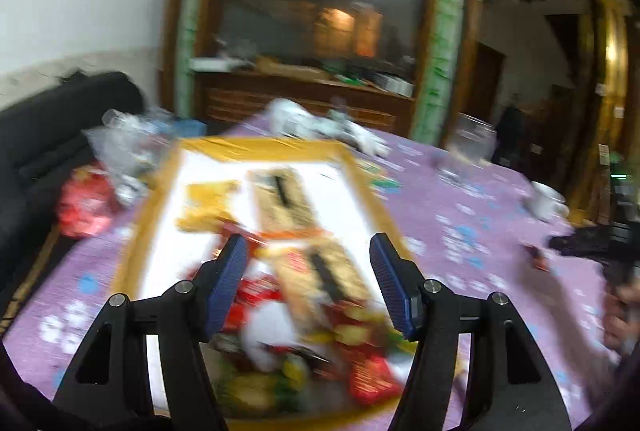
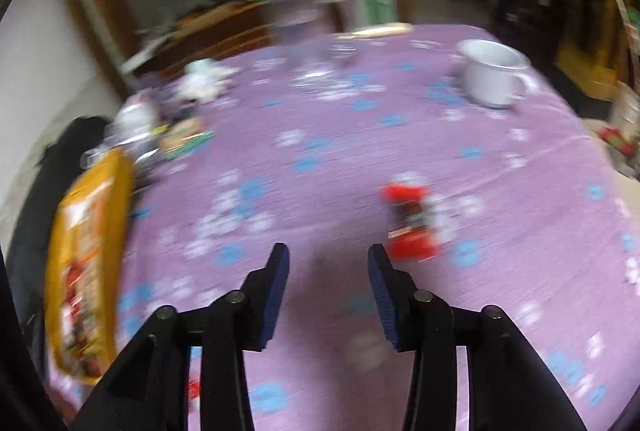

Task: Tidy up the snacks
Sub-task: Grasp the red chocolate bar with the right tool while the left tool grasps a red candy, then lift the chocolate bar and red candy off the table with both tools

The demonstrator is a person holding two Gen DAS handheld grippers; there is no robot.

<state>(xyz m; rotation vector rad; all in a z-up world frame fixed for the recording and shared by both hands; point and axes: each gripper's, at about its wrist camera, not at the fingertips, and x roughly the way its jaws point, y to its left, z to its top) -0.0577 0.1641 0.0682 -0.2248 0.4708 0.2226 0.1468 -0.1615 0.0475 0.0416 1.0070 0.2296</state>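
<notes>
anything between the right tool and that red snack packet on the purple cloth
Nothing visible. The right tool is open and empty, and only bare purple tablecloth lies between it and the red snack packet, which sits just ahead and to its right.

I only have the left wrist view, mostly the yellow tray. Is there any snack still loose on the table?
Observer: Yes, one red snack packet lies alone on the purple cloth, just ahead-right of the right gripper.
Operator: Is that gripper holding anything?
Observer: No, its jaws are open with only cloth between them.
Operator: Anything near the packet?
Observer: A white mug stands well beyond it; the tray is far off to the packet's left.
</notes>
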